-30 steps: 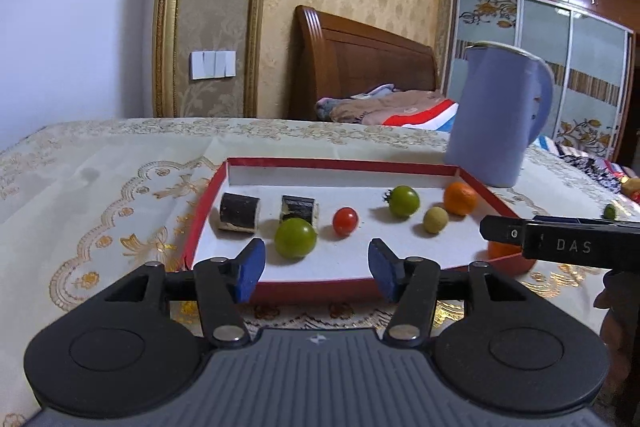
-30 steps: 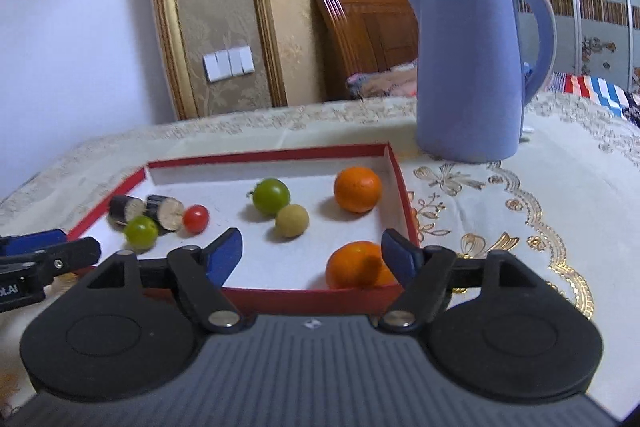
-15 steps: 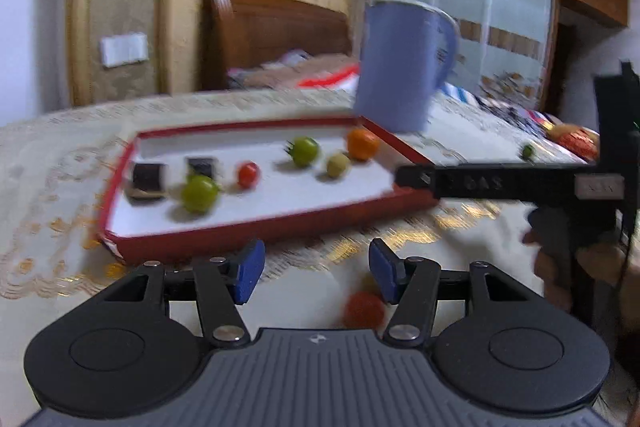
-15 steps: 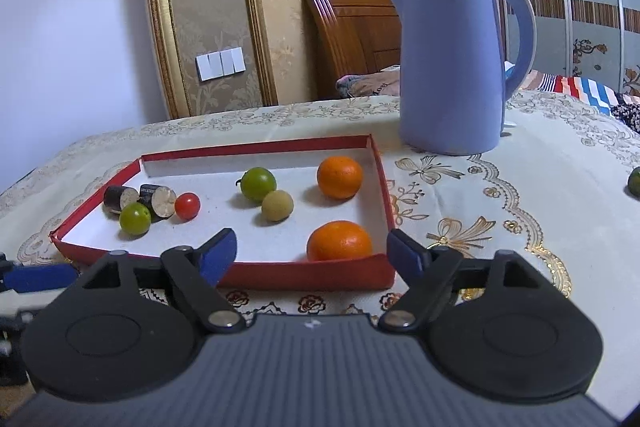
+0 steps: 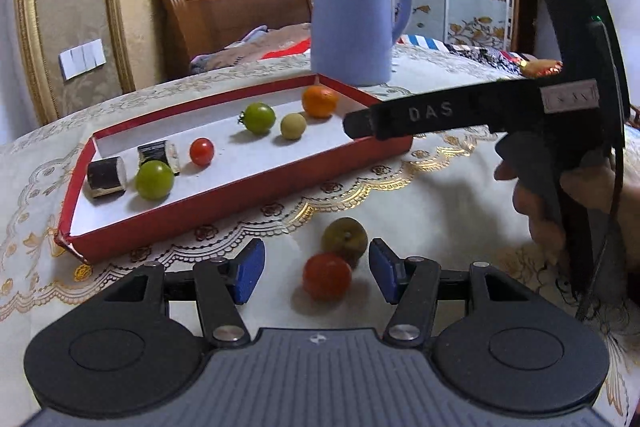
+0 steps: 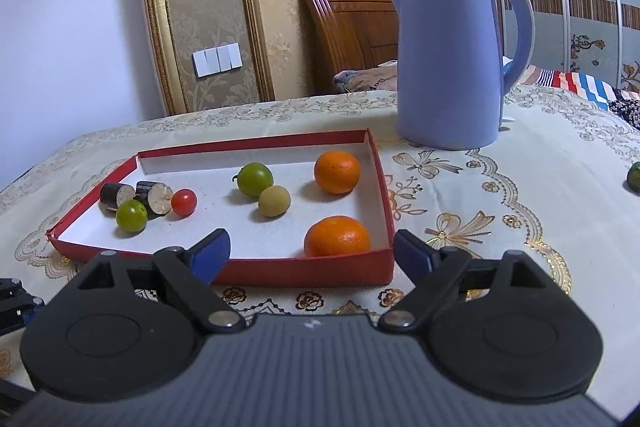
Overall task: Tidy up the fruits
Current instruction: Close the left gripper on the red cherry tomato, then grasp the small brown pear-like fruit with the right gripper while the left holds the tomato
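Note:
A red-walled tray (image 5: 224,205) (image 6: 304,273) lies on the embroidered cloth and holds green tomatoes, a red cherry tomato (image 5: 201,151), a pale round fruit (image 5: 293,125), oranges (image 6: 337,235) and two dark cane pieces (image 5: 106,177). In the left wrist view, my left gripper (image 5: 316,273) is open, low over the cloth in front of the tray, with a loose red tomato (image 5: 327,275) and an olive-green fruit (image 5: 345,237) between its fingers. My right gripper (image 6: 312,257) is open and empty at the tray's near wall; its side shows in the left wrist view (image 5: 460,113).
A blue electric kettle (image 6: 450,55) (image 5: 356,19) stands behind the tray's far right corner. A loose green fruit (image 6: 634,177) lies at the right edge of the right wrist view. A wooden headboard and bedding lie beyond the table.
My left gripper has swung right and back from the tray, down to the two loose fruits on the cloth. My right gripper has drawn back slightly from the tray.

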`<state>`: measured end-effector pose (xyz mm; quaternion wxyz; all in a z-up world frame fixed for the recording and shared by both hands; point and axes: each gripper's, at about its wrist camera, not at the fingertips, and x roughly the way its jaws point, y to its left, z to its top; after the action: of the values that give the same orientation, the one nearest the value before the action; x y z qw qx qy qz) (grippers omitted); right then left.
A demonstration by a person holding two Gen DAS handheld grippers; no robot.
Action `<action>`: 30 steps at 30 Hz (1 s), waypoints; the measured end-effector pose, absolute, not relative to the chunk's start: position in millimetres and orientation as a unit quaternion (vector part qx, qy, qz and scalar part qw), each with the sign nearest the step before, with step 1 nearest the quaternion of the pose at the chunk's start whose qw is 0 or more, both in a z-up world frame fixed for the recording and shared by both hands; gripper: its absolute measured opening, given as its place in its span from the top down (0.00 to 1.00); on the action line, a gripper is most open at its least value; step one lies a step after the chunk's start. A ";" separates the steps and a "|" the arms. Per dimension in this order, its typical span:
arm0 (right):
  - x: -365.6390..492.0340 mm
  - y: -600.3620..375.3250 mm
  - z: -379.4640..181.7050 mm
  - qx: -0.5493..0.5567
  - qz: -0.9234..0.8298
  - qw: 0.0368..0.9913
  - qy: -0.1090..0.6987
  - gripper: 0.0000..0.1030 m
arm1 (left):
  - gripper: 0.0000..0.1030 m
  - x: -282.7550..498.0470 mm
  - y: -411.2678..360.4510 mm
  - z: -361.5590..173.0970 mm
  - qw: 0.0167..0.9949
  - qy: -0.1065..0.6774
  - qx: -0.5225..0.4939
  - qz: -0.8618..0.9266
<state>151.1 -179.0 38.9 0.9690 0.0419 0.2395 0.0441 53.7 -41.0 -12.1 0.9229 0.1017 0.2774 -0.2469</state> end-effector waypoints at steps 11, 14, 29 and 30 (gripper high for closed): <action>152.6 -178.8 37.5 0.040 0.043 0.968 0.243 0.15 | 0.55 56.1 -43.3 -17.2 0.909 0.299 0.110 -0.267; 152.7 -179.2 37.2 0.041 0.042 0.968 0.244 0.15 | 0.68 56.8 -42.6 -17.5 0.908 0.301 0.107 -0.270; 153.2 -179.2 36.1 0.039 0.042 0.968 0.244 0.15 | 0.74 65.2 -28.8 -15.1 0.920 0.305 0.086 -0.233; 153.4 -179.0 35.8 0.039 0.042 0.968 0.245 0.15 | 0.74 66.3 -27.3 -14.6 0.921 0.304 0.082 -0.229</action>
<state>153.4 -179.0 35.8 0.9678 0.0386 0.2451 0.0424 66.3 -27.3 -14.6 0.9210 0.0818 0.3043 -0.2289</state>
